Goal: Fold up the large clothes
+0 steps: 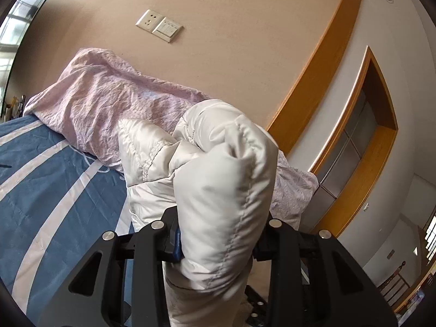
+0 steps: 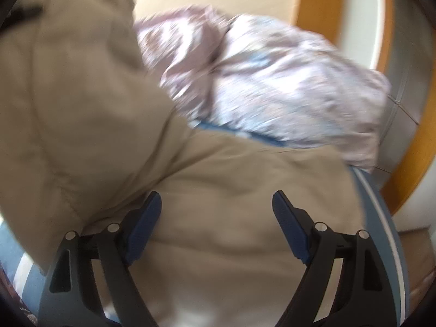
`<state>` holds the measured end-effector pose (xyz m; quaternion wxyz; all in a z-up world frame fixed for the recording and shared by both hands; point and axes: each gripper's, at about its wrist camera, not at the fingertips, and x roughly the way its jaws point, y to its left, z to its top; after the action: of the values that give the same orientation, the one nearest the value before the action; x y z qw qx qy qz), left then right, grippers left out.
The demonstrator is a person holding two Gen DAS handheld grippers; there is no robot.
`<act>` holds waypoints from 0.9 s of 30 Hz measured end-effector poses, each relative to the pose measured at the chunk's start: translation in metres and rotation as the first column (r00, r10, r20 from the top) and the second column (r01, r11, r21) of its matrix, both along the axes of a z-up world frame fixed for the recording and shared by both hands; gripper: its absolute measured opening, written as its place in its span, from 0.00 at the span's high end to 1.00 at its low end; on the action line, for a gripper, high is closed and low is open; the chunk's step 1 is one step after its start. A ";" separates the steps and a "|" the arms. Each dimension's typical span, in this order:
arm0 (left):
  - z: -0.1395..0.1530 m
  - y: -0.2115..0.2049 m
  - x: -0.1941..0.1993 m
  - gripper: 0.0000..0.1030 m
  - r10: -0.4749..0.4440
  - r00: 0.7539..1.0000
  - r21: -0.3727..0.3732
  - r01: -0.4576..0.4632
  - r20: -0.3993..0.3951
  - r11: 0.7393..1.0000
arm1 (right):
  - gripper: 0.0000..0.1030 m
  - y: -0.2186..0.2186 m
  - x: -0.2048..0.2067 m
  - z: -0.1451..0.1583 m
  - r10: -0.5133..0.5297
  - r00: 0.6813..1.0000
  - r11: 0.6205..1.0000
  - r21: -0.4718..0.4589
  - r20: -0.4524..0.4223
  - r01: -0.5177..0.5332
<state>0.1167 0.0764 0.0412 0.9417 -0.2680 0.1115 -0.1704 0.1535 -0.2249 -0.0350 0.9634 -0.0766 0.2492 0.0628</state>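
Note:
A padded jacket with a tan outside (image 2: 223, 190) and a shiny white quilted lining (image 1: 218, 179) lies partly on the bed. My left gripper (image 1: 218, 245) is shut on a thick fold of the white lining and holds it raised above the bed; the fabric hides most of its blue pads. My right gripper (image 2: 216, 223) is open, its blue pads (image 2: 144, 226) spread wide just above the tan jacket body. A raised tan part of the jacket fills the upper left of the right wrist view, which is blurred.
The bed has a blue sheet with white stripes (image 1: 46, 179). A crumpled pink quilt (image 1: 114, 103) lies along the wall behind the jacket, also in the right wrist view (image 2: 286, 81). A wall socket plate (image 1: 159, 26) and a wooden door frame (image 1: 321, 62) stand behind.

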 end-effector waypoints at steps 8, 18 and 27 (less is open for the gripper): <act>0.020 -0.083 -0.005 0.66 -0.144 0.988 0.167 0.132 0.062 0.977 | 0.15 -0.106 -0.008 0.001 -0.235 0.972 0.969 0.078 -0.025 0.236; -0.001 -0.197 0.003 0.64 -0.355 0.934 0.330 0.347 -0.038 0.878 | 0.15 -0.188 -0.019 -0.014 -0.379 0.919 0.898 0.199 -0.106 0.393; -0.033 -0.267 0.002 0.60 -0.425 0.898 0.493 0.424 -0.116 0.760 | 0.15 -0.237 -0.040 -0.002 -0.426 0.899 0.867 0.237 -0.105 0.438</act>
<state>0.1188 -0.1906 0.0081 0.9152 0.0211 0.2087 -0.3441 0.1133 -0.4616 -0.0367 0.9482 0.1071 0.2735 -0.1208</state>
